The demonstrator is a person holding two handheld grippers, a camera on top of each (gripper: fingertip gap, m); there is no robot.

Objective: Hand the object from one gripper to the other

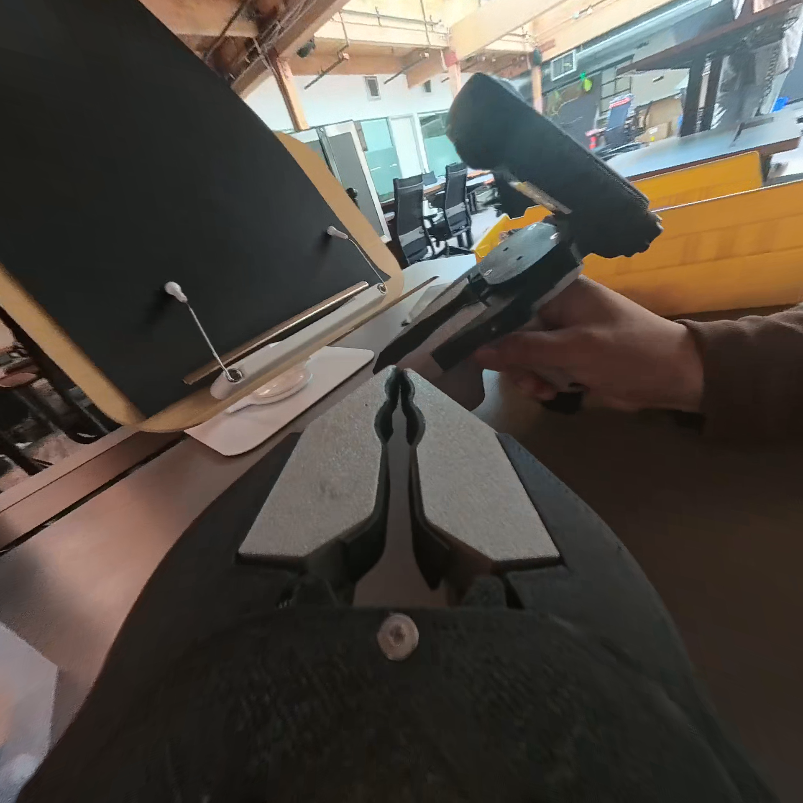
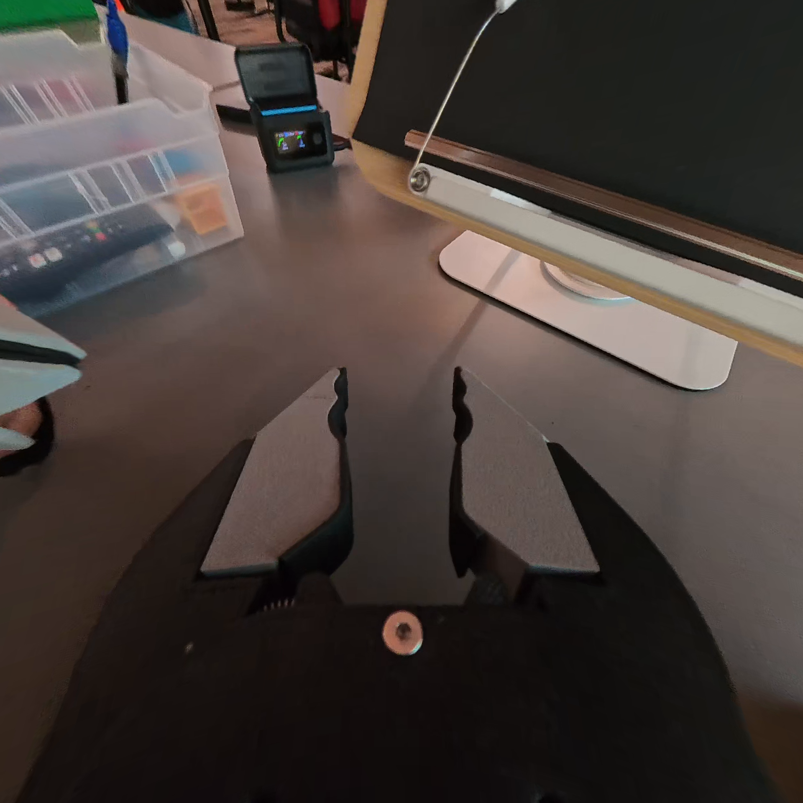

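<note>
Left hand-held gripper (image 1: 402, 378): fingers closed together, tips meeting, nothing between them, low over the dark surface (image 2: 347, 282) just in front of the tilted book stand (image 1: 174, 217). Right hand-held gripper (image 2: 399, 382): fingers apart and empty, held beside the stand's white base (image 2: 652, 347). No object to hand over can be made out; a clear plastic bin (image 2: 108, 195) and a small black device (image 2: 295, 130) sit left of the stand.

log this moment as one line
left claw shut, empty | right claw open, empty | object not seen | book stand on table
</note>
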